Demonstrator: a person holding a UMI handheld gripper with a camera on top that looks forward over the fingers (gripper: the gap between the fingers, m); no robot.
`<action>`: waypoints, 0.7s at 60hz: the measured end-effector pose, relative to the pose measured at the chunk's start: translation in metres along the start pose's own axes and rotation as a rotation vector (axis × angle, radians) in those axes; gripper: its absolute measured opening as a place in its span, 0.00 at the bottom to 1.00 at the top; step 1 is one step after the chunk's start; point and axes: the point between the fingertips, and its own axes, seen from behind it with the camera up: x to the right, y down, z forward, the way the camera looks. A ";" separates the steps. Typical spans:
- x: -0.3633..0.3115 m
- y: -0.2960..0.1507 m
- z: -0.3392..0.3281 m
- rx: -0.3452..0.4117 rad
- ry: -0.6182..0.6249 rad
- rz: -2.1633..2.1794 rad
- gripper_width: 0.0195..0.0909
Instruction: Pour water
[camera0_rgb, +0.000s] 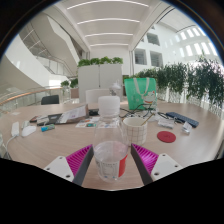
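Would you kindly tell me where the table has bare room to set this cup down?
Bare wood lies left of the claw, below the pens, and right of the cup, below the red lid. Crowded beyond, around the glass and green bag.

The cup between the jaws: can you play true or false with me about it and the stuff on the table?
1. A clear cup sits between the gripper jaws. True.
2. The cup is bright blue. False: it is see-through.
3. A green container stands farther back on the table. True.
4. A red round lid lies on the table. True.
5. The room is dark. False: ceiling lights are on and it is bright.
6. There are no plants. False: green plants stand behind the table.
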 end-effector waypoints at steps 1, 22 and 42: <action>0.001 -0.003 0.001 0.003 -0.006 0.001 0.88; 0.001 0.020 0.007 -0.098 0.004 -0.014 0.24; -0.024 -0.087 0.010 -0.058 -0.157 0.109 0.16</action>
